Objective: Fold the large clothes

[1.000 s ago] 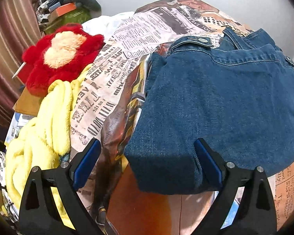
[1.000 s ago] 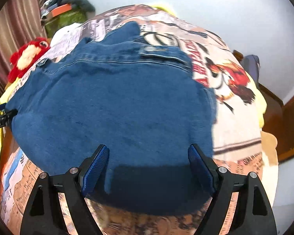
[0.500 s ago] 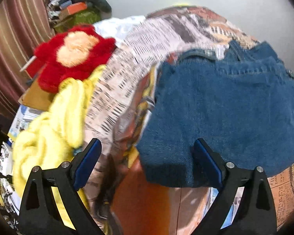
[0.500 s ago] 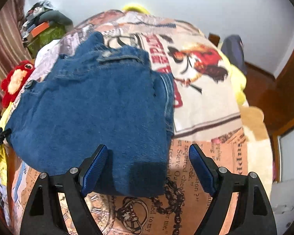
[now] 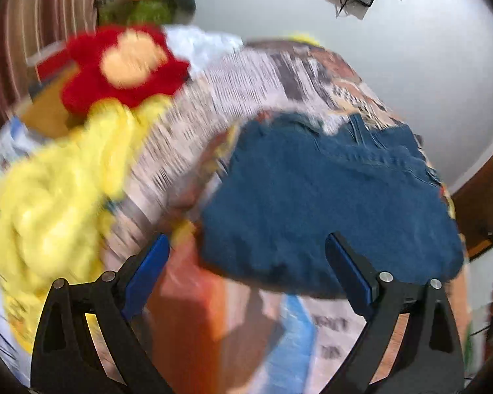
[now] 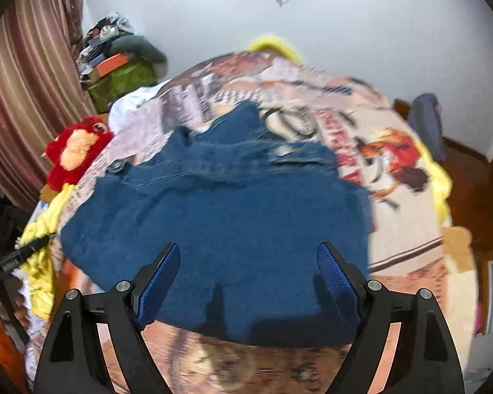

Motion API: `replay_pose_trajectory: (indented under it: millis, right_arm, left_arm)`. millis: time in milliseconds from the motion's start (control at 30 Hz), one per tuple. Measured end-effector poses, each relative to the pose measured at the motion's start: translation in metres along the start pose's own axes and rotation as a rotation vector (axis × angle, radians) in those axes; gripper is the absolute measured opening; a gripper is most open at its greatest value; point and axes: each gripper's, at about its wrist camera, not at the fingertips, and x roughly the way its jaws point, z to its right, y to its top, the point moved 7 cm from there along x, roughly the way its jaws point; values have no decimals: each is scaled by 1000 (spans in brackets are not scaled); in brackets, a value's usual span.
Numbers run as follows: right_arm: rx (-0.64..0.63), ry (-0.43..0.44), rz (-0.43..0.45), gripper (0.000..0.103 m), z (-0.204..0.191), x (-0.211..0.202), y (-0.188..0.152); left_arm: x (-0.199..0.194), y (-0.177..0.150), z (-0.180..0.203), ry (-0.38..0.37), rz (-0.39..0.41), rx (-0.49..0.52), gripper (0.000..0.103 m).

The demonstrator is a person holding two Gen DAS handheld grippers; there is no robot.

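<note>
Jeans (image 6: 220, 229) folded on printed bedspread (image 6: 394, 170) — both tools (image 5: 246, 262) (image 6: 248, 269) released, right opening; white wall (image 6: 361, 26) behind.

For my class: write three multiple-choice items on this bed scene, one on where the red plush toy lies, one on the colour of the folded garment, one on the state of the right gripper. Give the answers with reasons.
1. Seen from the right wrist camera, where is the red plush toy relative to the folded jeans?
A. to their left
B. on top of them
C. to their right

2. What colour are the jeans?
A. black
B. blue
C. white

3. What is the right gripper doing?
A. clamped on the jeans
B. holding the plush toy
C. jaws apart, gripping nothing

Answers: 1 A, the toy lies at the bed's left edge by the curtain. 2 B, the denim is plainly blue. 3 C, its jaws are opening above the jeans, pressing on nothing.
</note>
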Motion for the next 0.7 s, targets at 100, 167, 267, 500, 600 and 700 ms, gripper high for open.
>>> replay_pose_trajectory:
  millis: [100, 167, 267, 500, 600, 700]
  right_arm:
    - [4, 34, -87, 90, -17, 24, -10]
    - [-15, 27, -140, 90, -25, 41, -19]
    - [-52, 10, -201, 90, -32, 63, -33]
    - [-146, -43, -178, 95, -40, 79, -49]
    - [-134, -23, -173, 96, -37, 79, -50]
    - [-138, -14, -166, 96, -36, 79, -47]
  left_arm:
    - [16, -19, 6, -46, -64, -36, 97]
    - [28, -29, 10, -60, -104, -50, 97]
    - [42, -40, 19, -126, -157, -86, 97]
    - [70, -43, 41, -314, -226, -219, 96]
    - [86, -40, 42, -355, -243, -292, 95]
    - [97, -34, 40, -378, -233, -348, 92]
